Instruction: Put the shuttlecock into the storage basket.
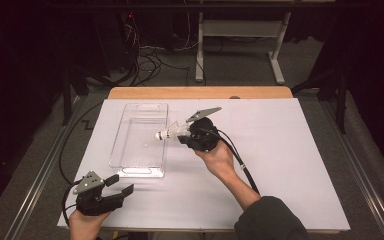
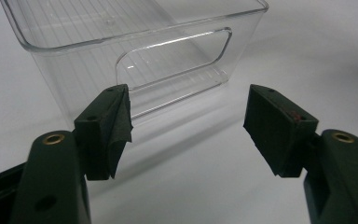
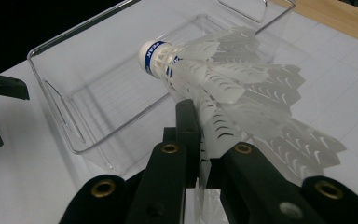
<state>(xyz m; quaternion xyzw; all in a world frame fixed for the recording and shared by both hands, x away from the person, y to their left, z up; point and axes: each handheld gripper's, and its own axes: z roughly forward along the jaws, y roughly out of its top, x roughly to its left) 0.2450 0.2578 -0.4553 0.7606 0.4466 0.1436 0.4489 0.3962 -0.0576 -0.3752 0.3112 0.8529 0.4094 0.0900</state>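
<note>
A white shuttlecock (image 1: pixel 169 132) with a blue band on its cork hangs over the right rim of a clear plastic bin (image 1: pixel 130 131), cork pointing into the bin. My right gripper (image 1: pixel 184 135) is shut on its feather skirt; the right gripper view has the shuttlecock (image 3: pixel 223 79) pinched between the jaws, above the clear bin (image 3: pixel 65 116), which is empty. My left gripper (image 1: pixel 120 185) rests open near the table's front left edge, just short of the bin's near end. The left gripper view has both pads (image 2: pixel 107 126) wide apart before the bin's handle wall (image 2: pixel 135 79).
A white board (image 1: pixel 280 160) covers the wooden table (image 1: pixel 200 92). The right gripper's black cable (image 1: pixel 242 165) trails along the forearm. Beyond the table are a white desk frame (image 1: pixel 200 45) and floor cables (image 1: pixel 150 60).
</note>
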